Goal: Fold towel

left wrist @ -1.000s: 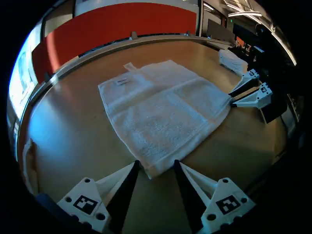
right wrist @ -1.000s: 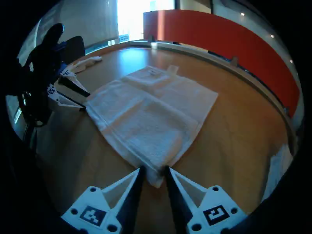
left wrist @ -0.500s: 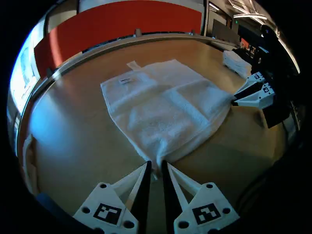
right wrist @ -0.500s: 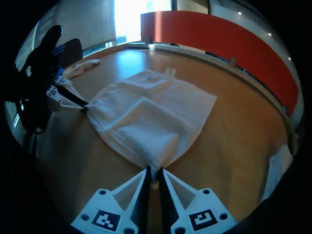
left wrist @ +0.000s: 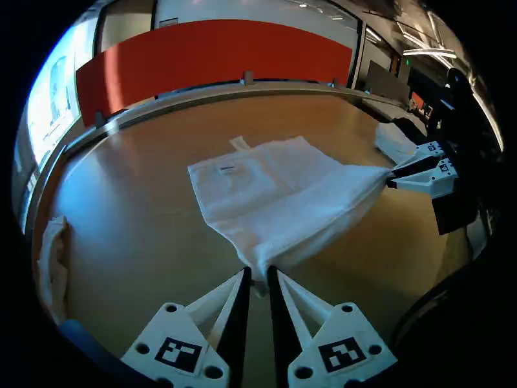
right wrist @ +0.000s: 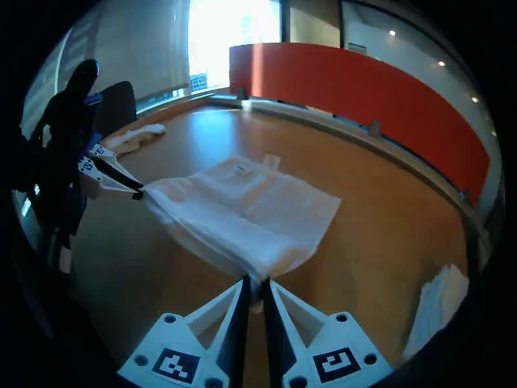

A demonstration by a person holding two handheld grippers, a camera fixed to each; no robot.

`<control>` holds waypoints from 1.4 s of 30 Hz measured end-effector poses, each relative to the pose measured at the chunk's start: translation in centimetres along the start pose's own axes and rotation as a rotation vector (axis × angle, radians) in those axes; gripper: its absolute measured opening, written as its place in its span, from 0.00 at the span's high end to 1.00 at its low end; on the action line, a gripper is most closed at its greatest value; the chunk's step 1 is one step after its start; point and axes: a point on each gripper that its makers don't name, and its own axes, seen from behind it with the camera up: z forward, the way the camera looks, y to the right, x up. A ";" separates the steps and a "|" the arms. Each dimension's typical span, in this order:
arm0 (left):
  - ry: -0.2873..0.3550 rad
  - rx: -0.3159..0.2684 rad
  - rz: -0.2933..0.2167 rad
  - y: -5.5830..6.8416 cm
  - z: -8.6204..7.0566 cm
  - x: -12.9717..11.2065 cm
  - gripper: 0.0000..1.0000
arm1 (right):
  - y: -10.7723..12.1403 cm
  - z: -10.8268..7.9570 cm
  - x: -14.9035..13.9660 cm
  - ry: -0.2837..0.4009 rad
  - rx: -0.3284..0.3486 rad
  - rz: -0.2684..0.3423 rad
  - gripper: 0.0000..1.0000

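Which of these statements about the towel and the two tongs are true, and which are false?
1. The left tongs are shut on a corner of the white towel. True.
2. The right tongs are open and hold nothing. False: they are shut on another corner of the white towel.
3. The white towel's edge between the two tongs hangs above the table, while its far part rests on it. True.
4. The white towel lies on a blue tablecloth. False: it lies on the bare brown wooden table.
5. An orange panel stands beyond the far edge of the table. True.
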 end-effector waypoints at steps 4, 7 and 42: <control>0.009 0.008 -0.010 0.1 -1.5 1.2 0.80 | -0.2 -1.4 1.5 0.015 0.005 -0.020 0.86; 0.011 0.013 -0.016 0.3 -2.7 1.8 0.80 | -0.5 -2.4 2.4 0.023 0.011 -0.027 0.86; -0.013 0.006 -0.057 2.7 -7.3 2.7 0.80 | -1.9 -7.2 3.4 0.012 0.025 -0.011 0.86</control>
